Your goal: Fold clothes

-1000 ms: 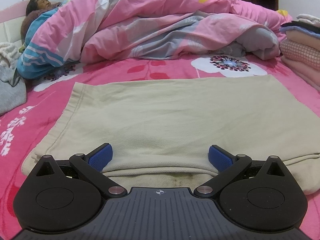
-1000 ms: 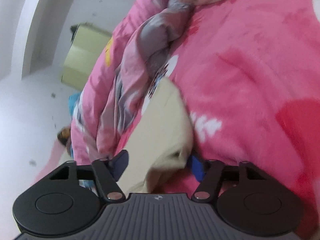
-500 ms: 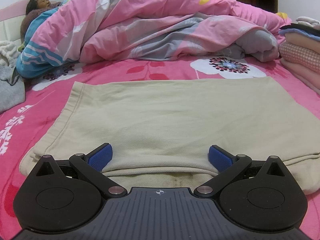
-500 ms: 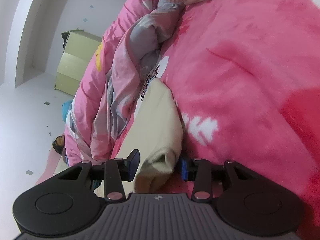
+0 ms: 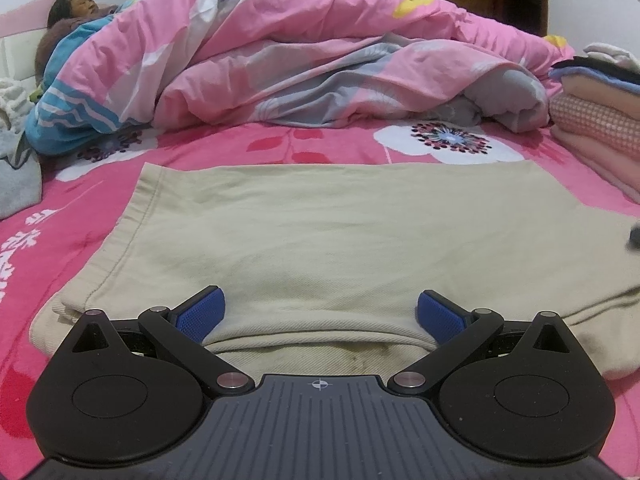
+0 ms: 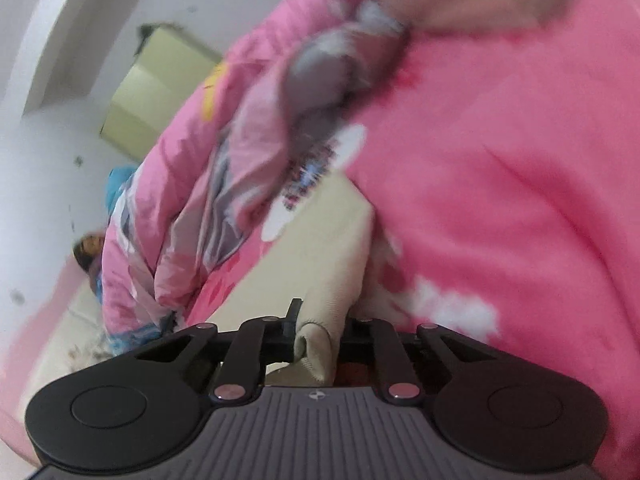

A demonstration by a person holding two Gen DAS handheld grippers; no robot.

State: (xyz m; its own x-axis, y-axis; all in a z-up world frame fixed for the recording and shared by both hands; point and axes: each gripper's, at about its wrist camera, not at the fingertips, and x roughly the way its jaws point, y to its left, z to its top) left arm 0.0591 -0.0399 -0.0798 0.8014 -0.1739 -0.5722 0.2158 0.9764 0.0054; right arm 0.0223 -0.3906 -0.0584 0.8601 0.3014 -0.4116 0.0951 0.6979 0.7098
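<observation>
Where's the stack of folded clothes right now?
In the left wrist view the stack of folded clothes sits at the far right edge on the pink bedsheet, beside the rumpled duvet and beyond the beige garment.

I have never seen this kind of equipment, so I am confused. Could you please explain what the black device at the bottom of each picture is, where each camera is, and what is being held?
There is no robot here. A person holds a two-finger gripper in each hand, and a fisheye camera on each gripper looks forward along its fingers. The black shape at the bottom of each picture is the gripper itself.

The left wrist view shows the left gripper with its blue-padded fingers wide apart, holding nothing. In front of it a beige cotton garment lies flat on the pink flowered bedsheet. Behind is a rumpled pink and grey quilt, and at the right a stack of folded clothes.

The right wrist view is tilted and blurred. There the right gripper is closed on an edge of the same garment.
</observation>
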